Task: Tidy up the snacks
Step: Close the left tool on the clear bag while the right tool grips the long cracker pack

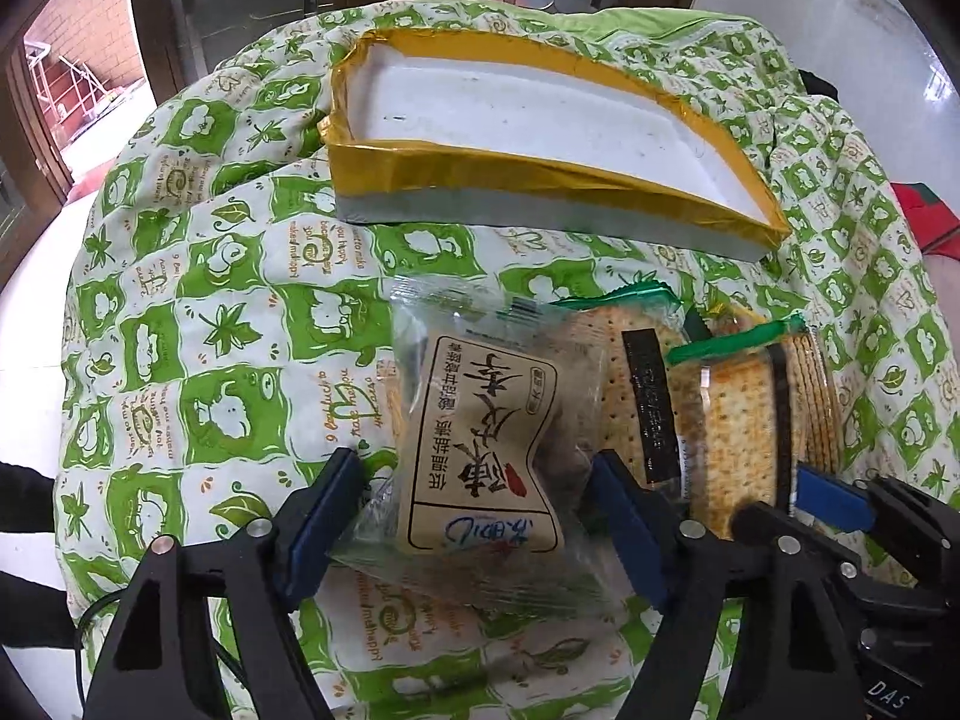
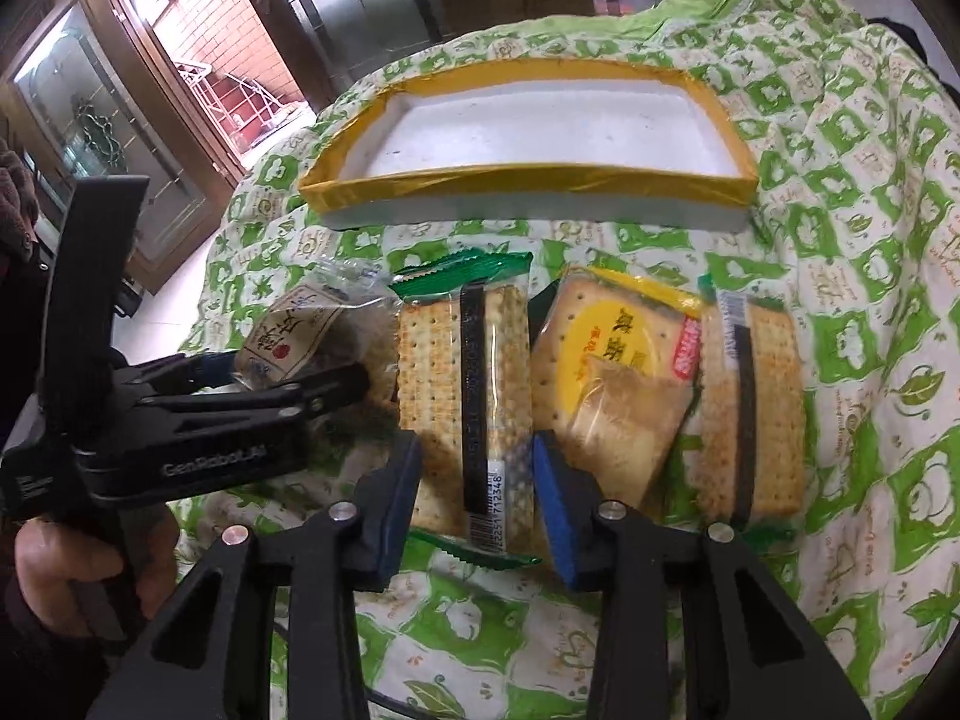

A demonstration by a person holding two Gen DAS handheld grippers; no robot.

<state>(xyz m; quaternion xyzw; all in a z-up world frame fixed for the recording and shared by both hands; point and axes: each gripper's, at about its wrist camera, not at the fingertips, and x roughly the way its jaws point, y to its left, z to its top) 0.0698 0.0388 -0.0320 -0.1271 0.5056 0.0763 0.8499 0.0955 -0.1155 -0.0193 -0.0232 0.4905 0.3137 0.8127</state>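
The left tool brackets a clear snack packet with a cream label in Chinese script; pad contact is unclear. The right tool clamps a green-edged cracker pack on the green-patterned cloth, near the gold-rimmed white tray.

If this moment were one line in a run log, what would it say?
left tongs: around clear packet with beige label | right tongs: shut on green-ended cracker pack | gold-rimmed white tray: empty

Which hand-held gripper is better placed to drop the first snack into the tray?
Right hand-held gripper: it is clamped on the green-edged cracker pack. Left only straddles the clear packet, below the tray.
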